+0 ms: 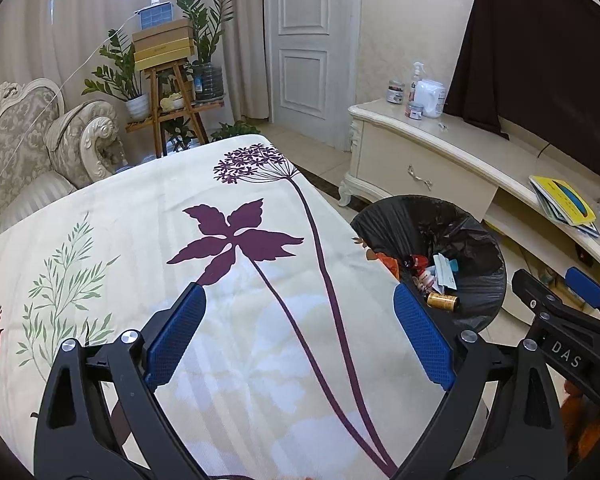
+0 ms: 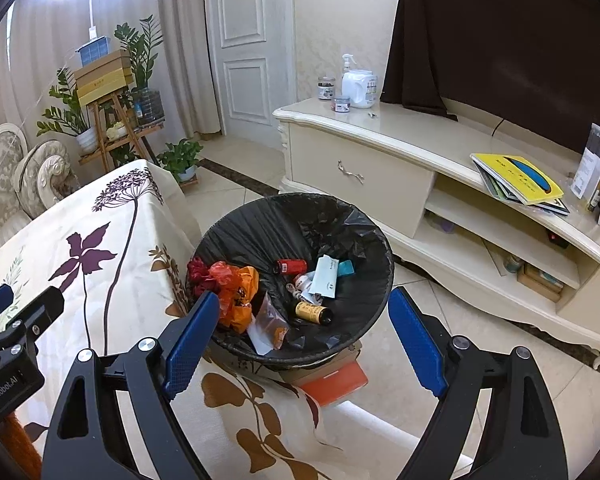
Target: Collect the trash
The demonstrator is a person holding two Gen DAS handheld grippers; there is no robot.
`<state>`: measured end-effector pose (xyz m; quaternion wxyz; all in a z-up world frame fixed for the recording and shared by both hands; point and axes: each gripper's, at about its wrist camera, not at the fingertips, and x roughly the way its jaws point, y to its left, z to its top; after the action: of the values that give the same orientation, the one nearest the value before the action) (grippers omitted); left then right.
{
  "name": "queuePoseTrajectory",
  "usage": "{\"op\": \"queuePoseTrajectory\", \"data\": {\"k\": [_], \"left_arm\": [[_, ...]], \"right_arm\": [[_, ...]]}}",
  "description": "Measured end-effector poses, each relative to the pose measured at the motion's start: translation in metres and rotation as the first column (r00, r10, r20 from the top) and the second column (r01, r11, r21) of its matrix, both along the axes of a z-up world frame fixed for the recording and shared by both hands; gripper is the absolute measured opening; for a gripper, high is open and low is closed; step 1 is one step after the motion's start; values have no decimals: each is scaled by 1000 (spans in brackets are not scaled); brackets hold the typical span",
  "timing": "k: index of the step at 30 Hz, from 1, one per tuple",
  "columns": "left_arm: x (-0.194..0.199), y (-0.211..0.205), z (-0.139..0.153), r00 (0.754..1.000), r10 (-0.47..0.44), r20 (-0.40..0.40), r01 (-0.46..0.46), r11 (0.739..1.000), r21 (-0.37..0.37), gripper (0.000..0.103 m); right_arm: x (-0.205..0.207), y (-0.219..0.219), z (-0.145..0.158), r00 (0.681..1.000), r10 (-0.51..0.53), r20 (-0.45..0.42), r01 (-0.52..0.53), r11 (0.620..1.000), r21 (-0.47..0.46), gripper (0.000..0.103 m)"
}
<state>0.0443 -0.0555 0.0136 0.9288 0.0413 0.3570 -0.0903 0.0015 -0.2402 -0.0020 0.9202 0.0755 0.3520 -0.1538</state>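
Left wrist view. My left gripper (image 1: 298, 338) hangs over the tabletop (image 1: 140, 240), jaws wide apart, nothing between them. The floral cloth ahead of the jaws shows no loose trash that I can pick out. Off the right jaw, past the tabletop edge, sits the trash bin (image 1: 440, 224) with its black liner; a brown bottle (image 1: 443, 301) lies inside, just beyond that jaw's tip. The right gripper (image 1: 560, 300) shows at the far right edge of this view.

Right wrist view. My right gripper (image 2: 304, 336) hovers above the near rim of the bin, jaws spread, empty. Straight ahead of them and below: orange and red plastic bags (image 2: 230, 284) by the left jaw, a clear packet (image 2: 270, 326) between the jaws, the brown bottle, a red can (image 2: 290, 267), a white paper packet (image 2: 325, 276) and a small teal box (image 2: 346, 268) farther in. All collected trash lies in the bin.

Judgement: a drop looks finished, and the job may be near its end. The next move calls for sweeping both cameras across the tabletop and floor for leftovers before lowering either pair of jaws.
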Motion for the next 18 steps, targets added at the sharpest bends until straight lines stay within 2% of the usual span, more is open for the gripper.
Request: {"op": "queuePoseTrajectory", "data": {"k": [18], "left_arm": [[-2,3,1,1000,2,2,-2,1000,-2,93]], "right_arm": [[-4,1,1,1000,-2,-1,2,1000,-2,84]]}}
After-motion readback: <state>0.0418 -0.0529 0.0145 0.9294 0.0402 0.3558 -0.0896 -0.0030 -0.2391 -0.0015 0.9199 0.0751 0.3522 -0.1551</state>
